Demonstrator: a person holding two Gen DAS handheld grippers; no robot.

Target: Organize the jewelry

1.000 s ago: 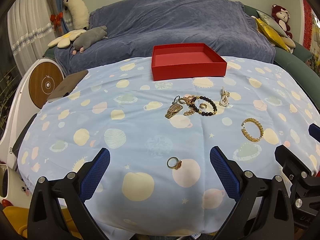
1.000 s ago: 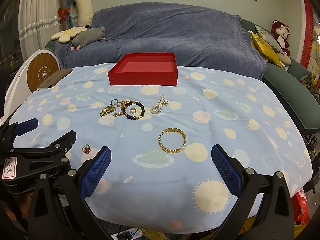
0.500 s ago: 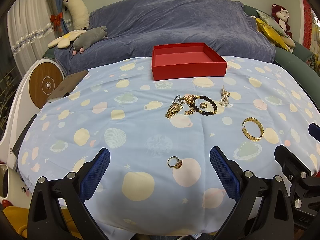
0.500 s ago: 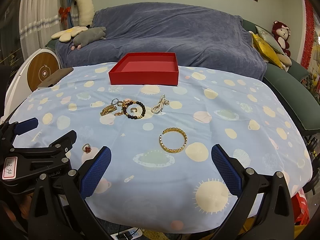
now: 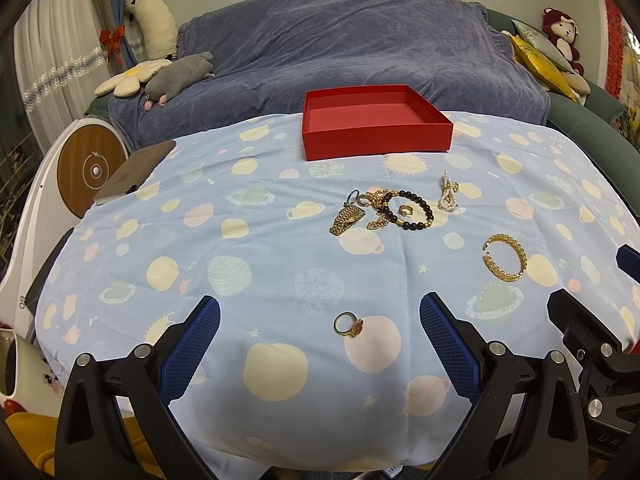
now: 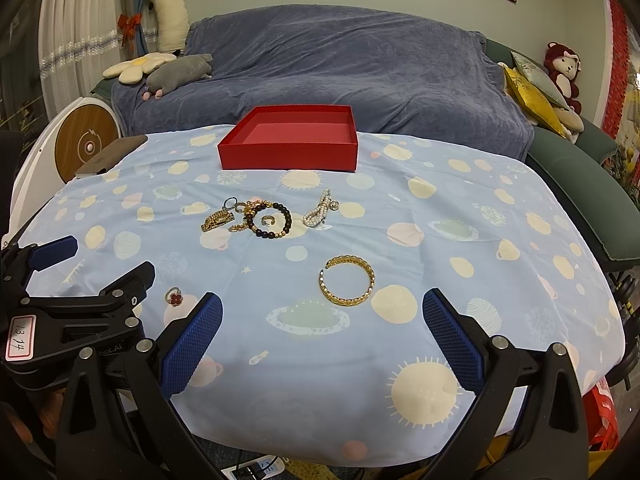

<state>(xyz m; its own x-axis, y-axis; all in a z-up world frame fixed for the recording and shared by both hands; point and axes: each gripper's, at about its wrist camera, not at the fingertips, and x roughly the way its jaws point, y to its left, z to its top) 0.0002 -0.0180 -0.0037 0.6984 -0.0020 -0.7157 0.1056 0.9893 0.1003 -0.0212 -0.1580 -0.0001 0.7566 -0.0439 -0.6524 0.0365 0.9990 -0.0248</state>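
An empty red box [image 5: 376,122] [image 6: 289,140] stands at the far side of the table. In front of it lies a cluster: a gold watch band [image 5: 347,218], a gold chain, a dark bead bracelet [image 5: 408,210] [image 6: 270,221] with a small ring inside it, and a pearl piece [image 5: 449,196] [image 6: 319,212]. A gold bangle [image 5: 505,258] [image 6: 347,286] lies nearer. A gold ring with a red stone [image 5: 349,325] [image 6: 174,295] lies nearest. My left gripper [image 5: 320,324] is open around the ring. My right gripper [image 6: 322,320] is open just before the bangle.
The table wears a light blue cloth [image 5: 240,248] with planet prints. A brown pad [image 5: 134,172] lies at its far left corner. A blue-covered sofa [image 5: 360,48] with plush toys stands behind. A white device with a wooden disc [image 5: 92,168] stands at the left.
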